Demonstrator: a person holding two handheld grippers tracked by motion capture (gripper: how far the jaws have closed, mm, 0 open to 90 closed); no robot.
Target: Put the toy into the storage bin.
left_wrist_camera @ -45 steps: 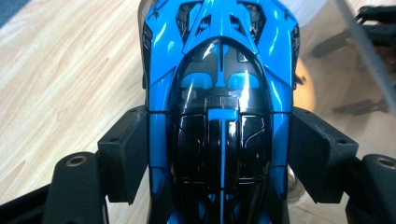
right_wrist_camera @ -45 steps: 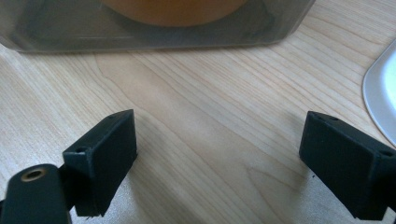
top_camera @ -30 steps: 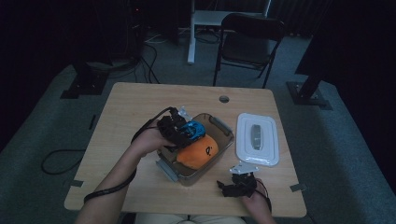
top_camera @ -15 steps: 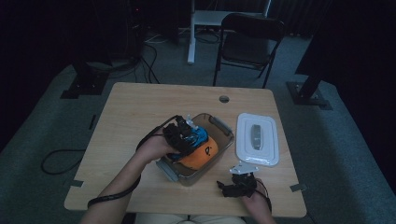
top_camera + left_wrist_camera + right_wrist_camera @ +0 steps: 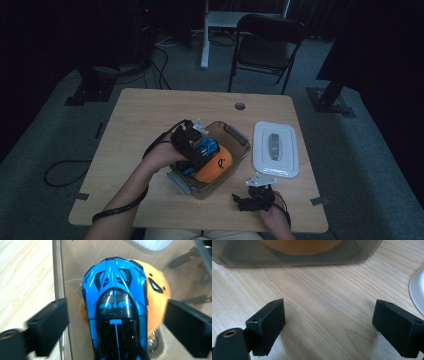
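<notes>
In the bin (image 5: 235, 137), the blue car (image 5: 116, 312) lies on an orange toy (image 5: 156, 293) it mostly hides. The left gripper (image 5: 116, 327) has just opened and straddles the car untouched; the right gripper (image 5: 328, 325) gapes empty near the bin.

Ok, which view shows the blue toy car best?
The left gripper view: the blue toy car lies close up between open jaws, on an orange plush toy. The high view shows it small inside the container.
</notes>
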